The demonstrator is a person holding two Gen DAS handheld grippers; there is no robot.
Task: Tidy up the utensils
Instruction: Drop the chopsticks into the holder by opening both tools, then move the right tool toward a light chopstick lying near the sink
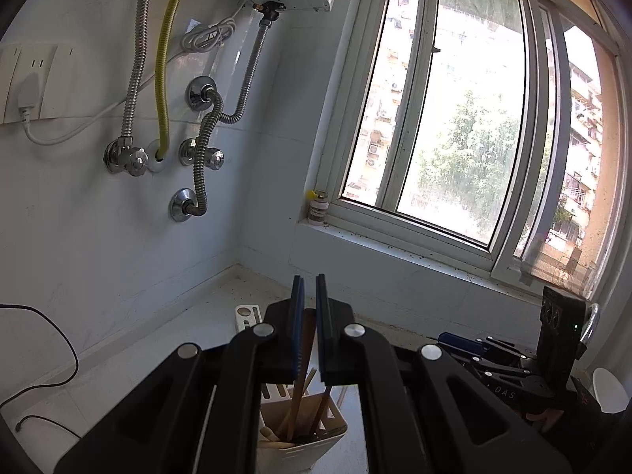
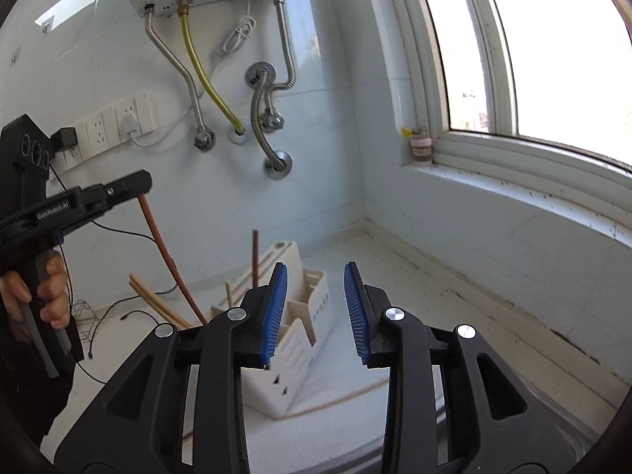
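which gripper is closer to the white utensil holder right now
Left. The left gripper sits directly above the white utensil holder, shut on a reddish-brown chopstick that reaches down into it. The right gripper is open and empty, held back in front of the holder.

Left gripper (image 1: 310,330) nearly closed on a thin stick, right gripper (image 2: 316,312) spread wide, empty
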